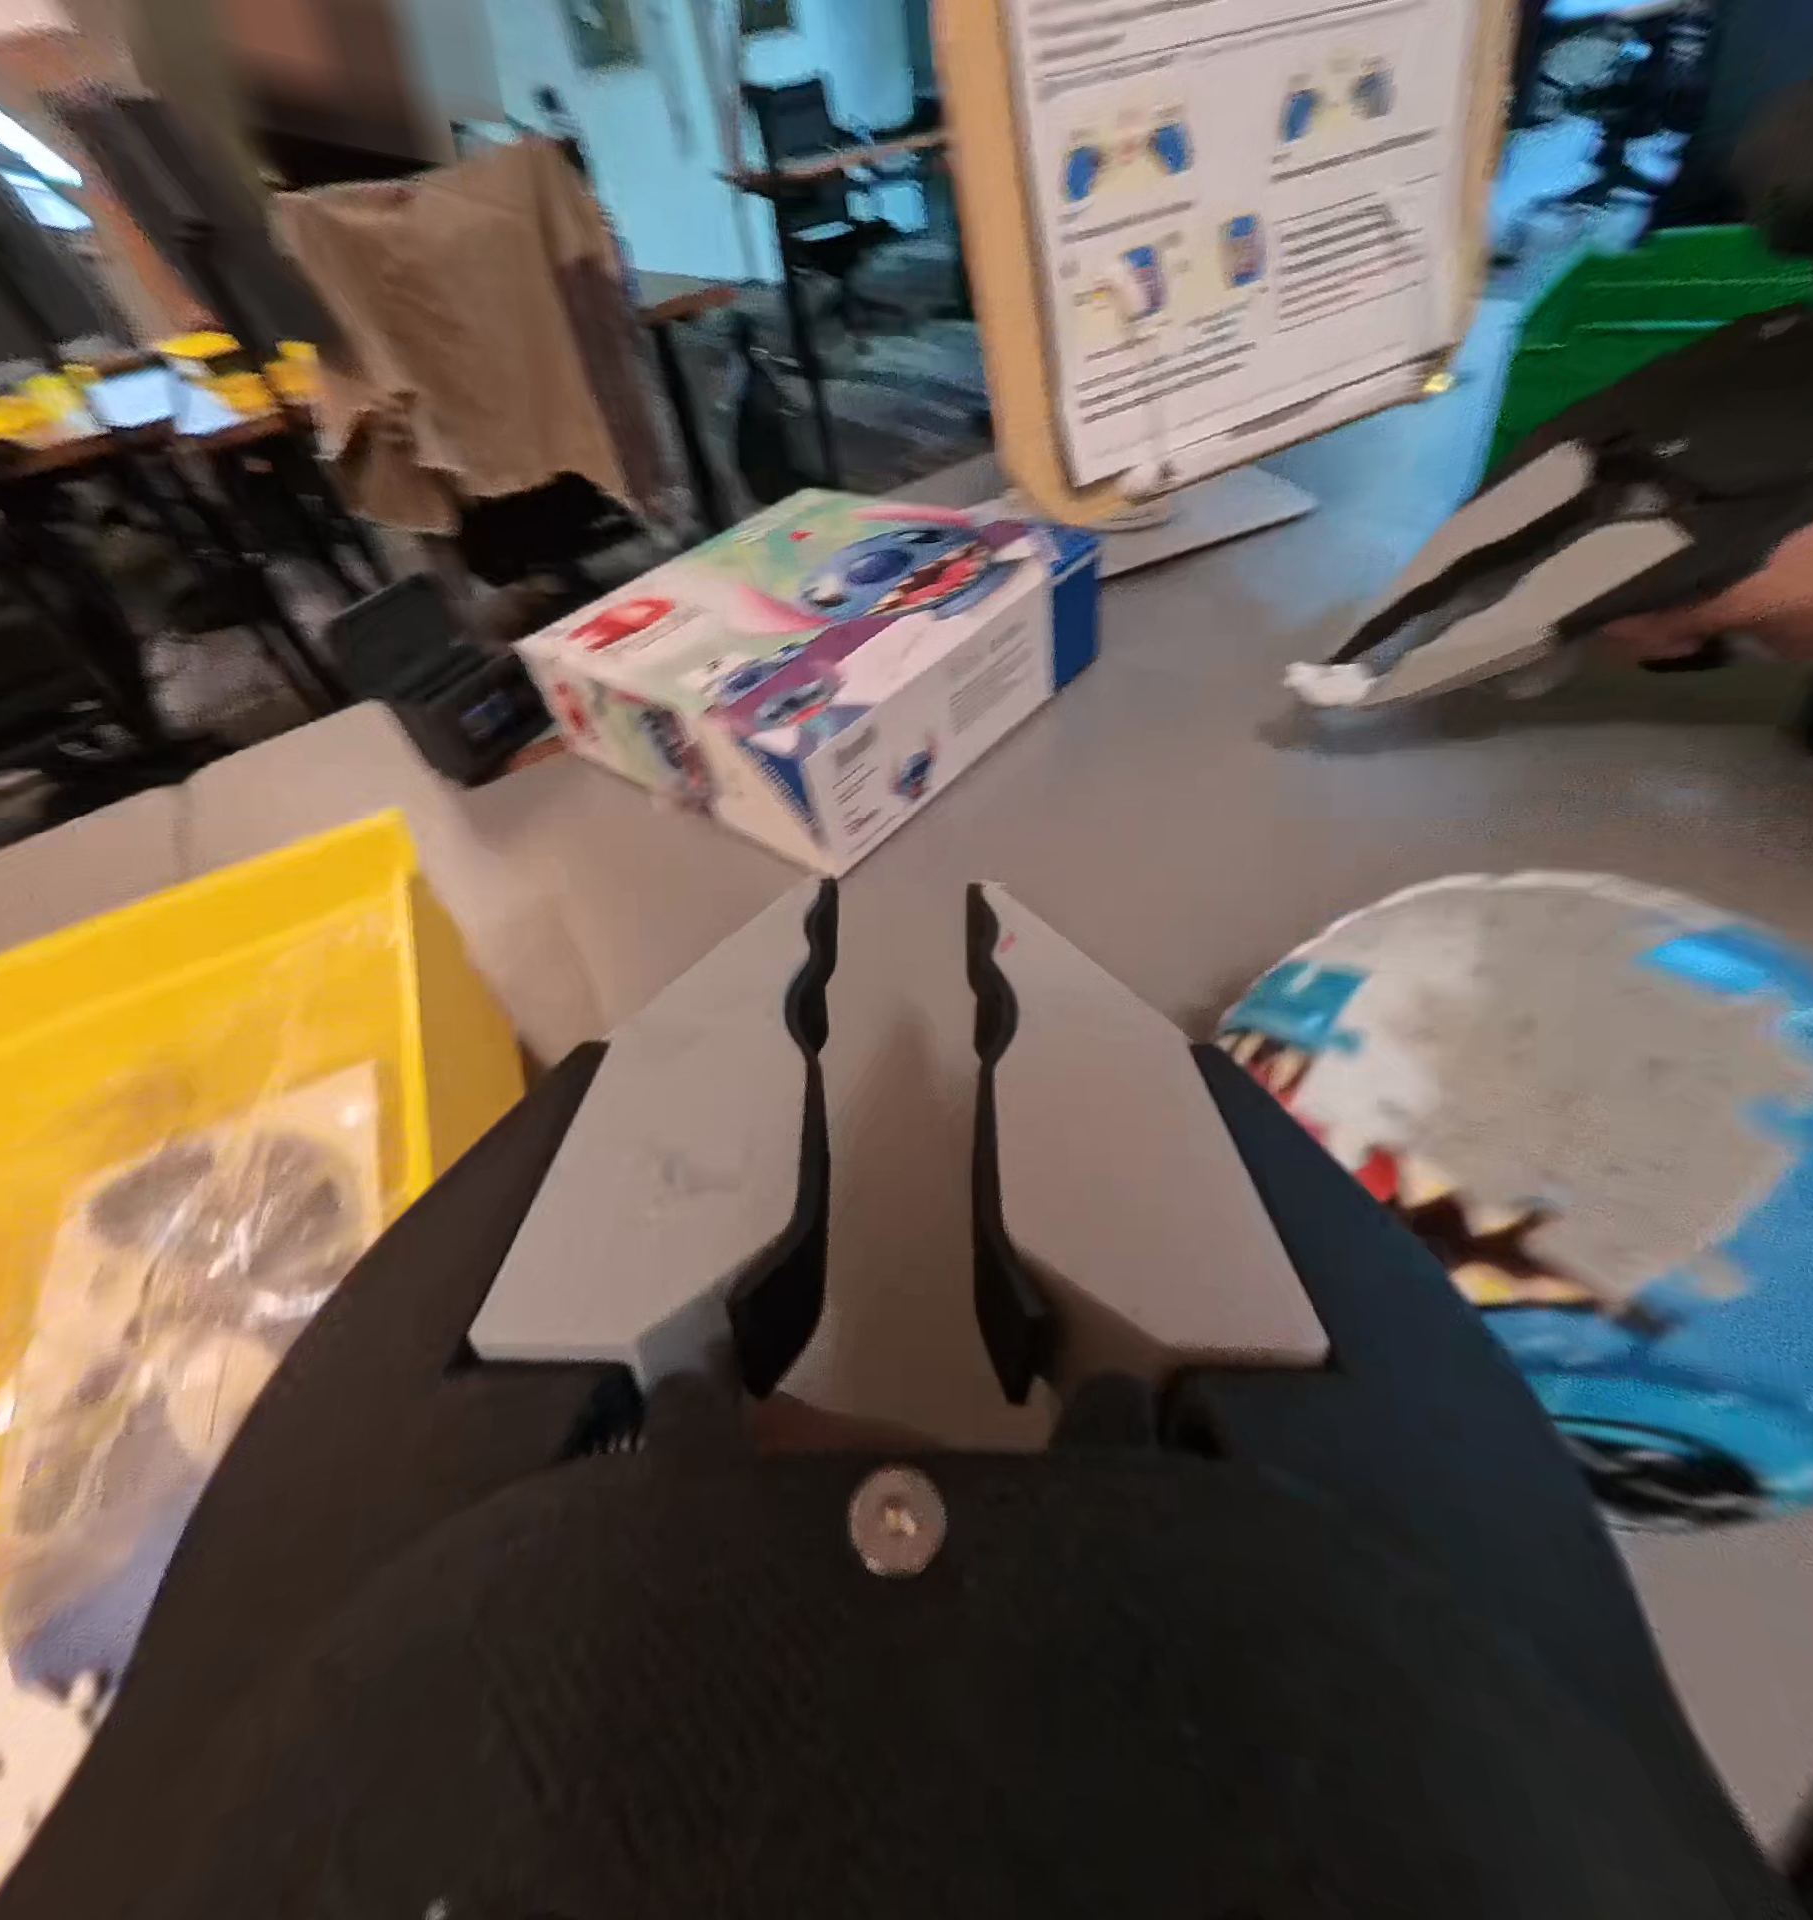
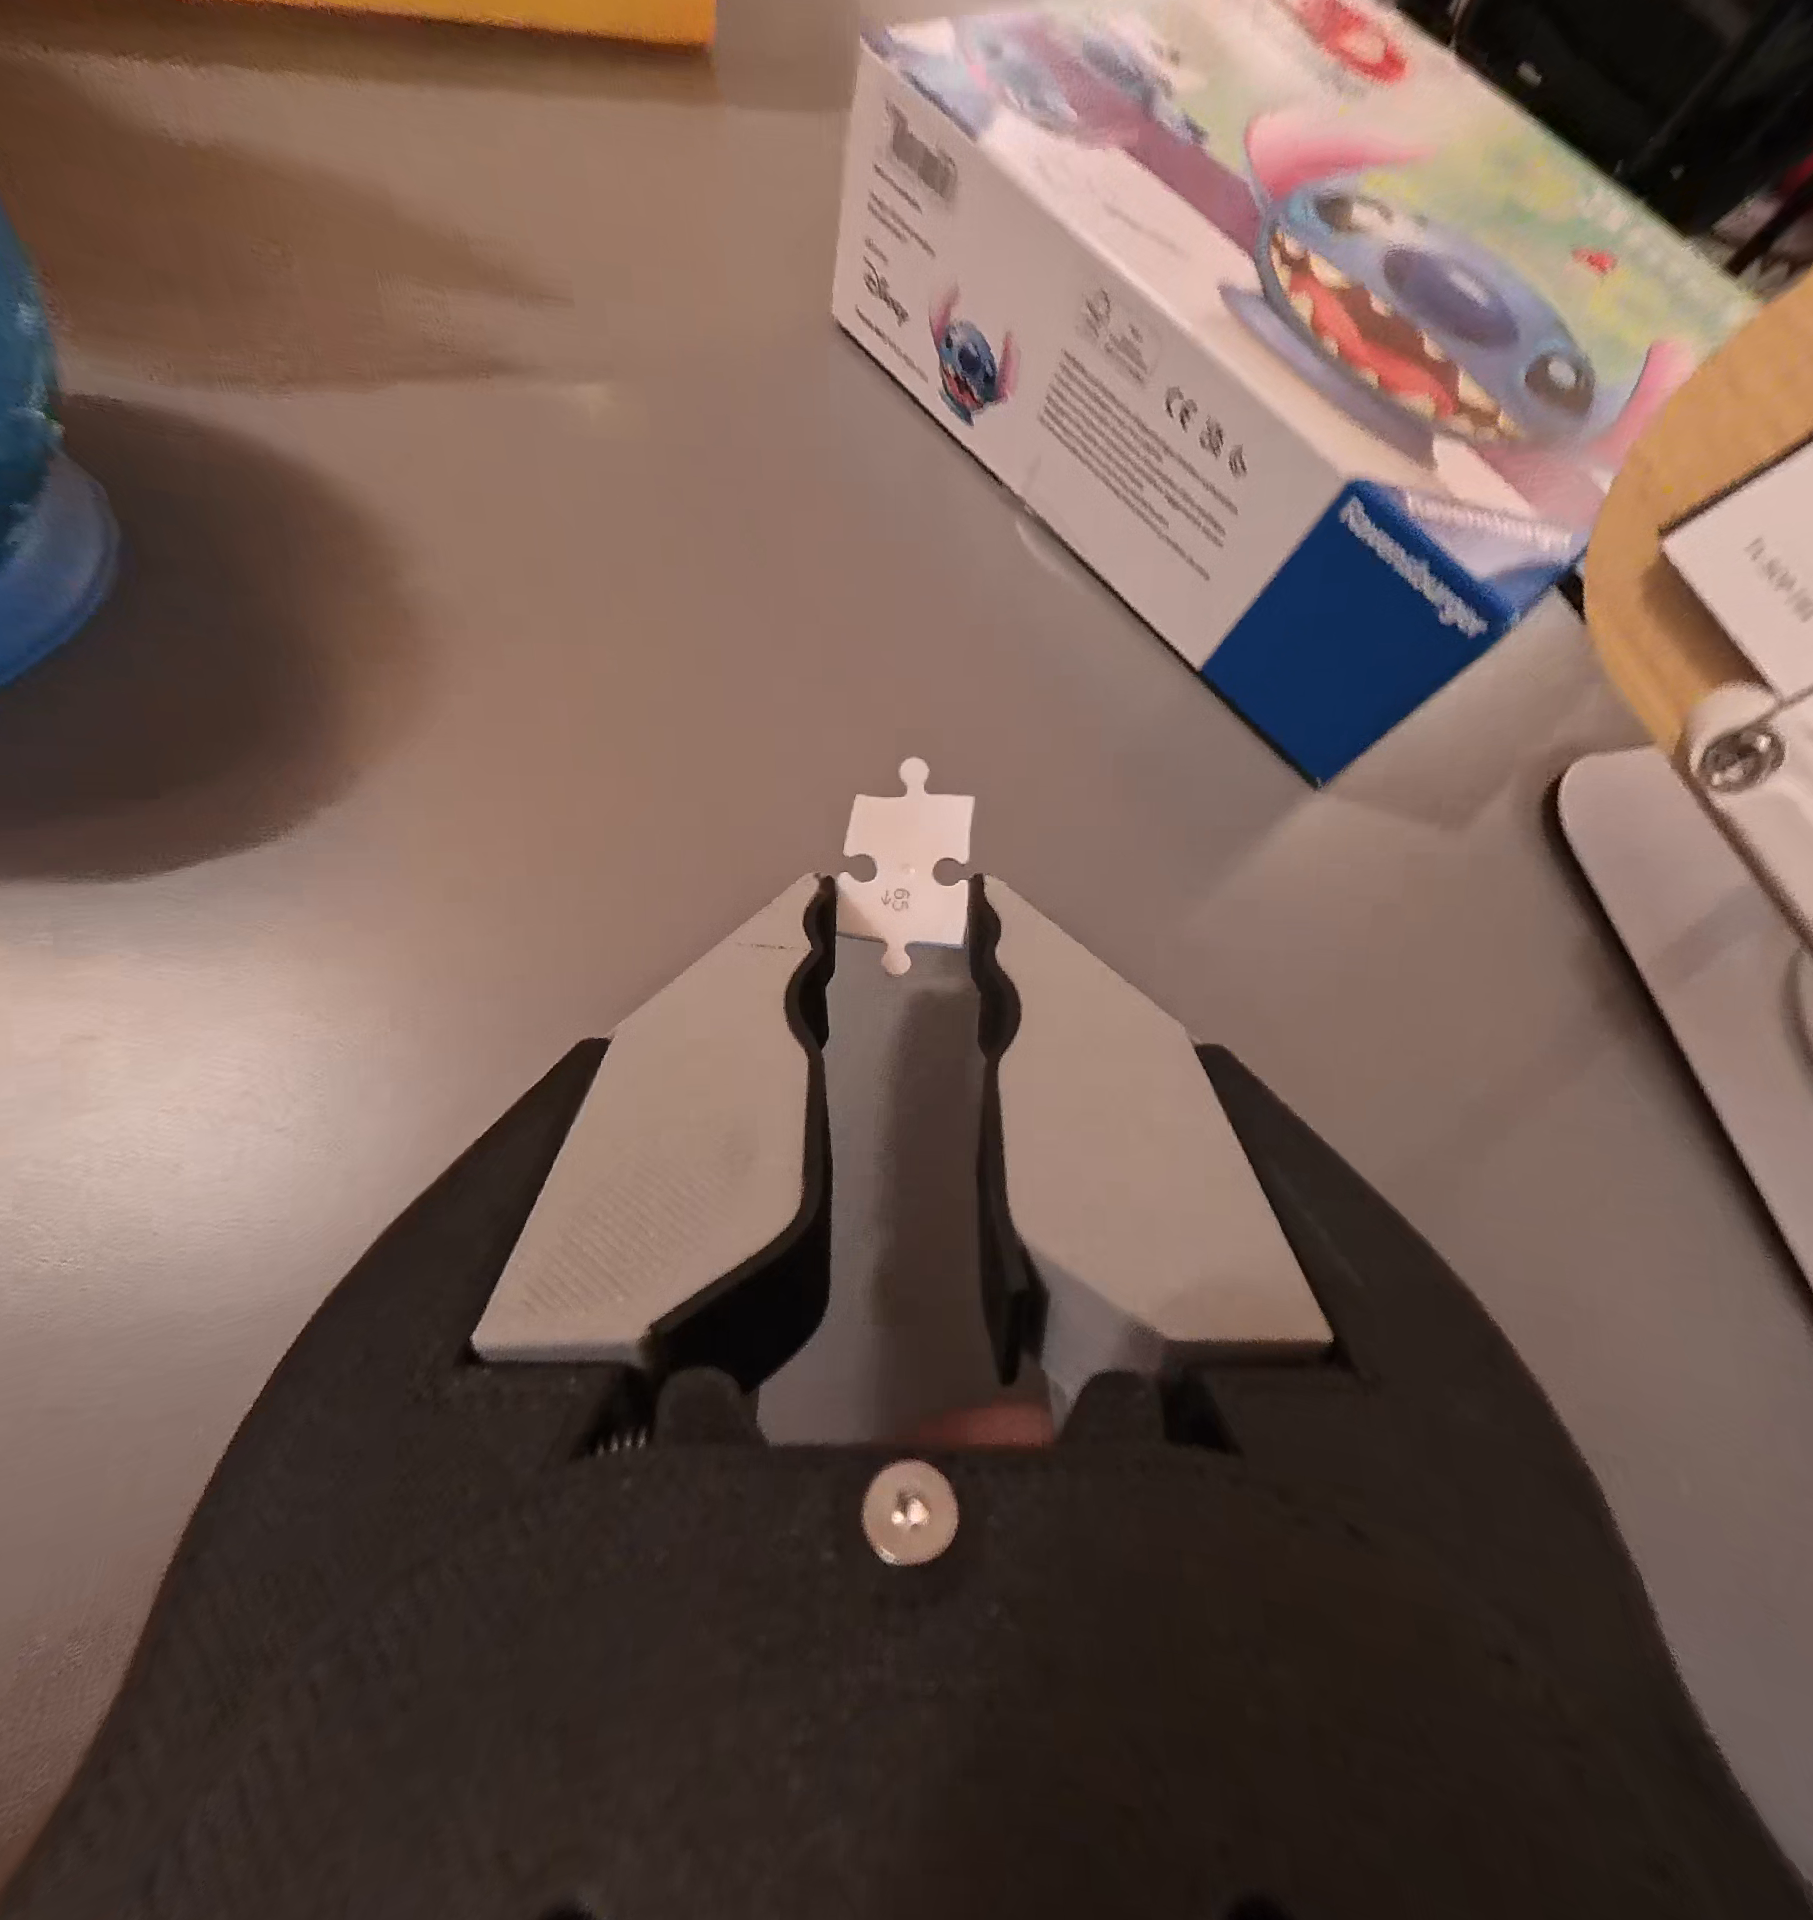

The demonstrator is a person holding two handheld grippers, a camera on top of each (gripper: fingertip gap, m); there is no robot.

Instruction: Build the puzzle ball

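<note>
The partly built puzzle ball (image 1: 1567, 1174), blue outside with its grey inside showing, stands on the grey table to the right of my left gripper (image 1: 902, 894). The left gripper is open and empty above the table. My right gripper (image 2: 904, 883) is shut on a white puzzle piece (image 2: 907, 857), back side up, held above the table. The right gripper also shows in the left wrist view (image 1: 1338, 675) at the far right with the white piece (image 1: 1323, 681) at its tips. The ball's blue edge and base (image 2: 8, 499) show at the left of the right wrist view.
The puzzle box (image 1: 819, 655) lies on the table beyond both grippers, also in the right wrist view (image 2: 1245, 343). A yellow bin (image 1: 154, 1143) with a bag of pieces sits at the left. An instruction sheet on a wooden board stand (image 1: 1224, 239) stands at the back right. Left tips to right tips: about 30 centimetres.
</note>
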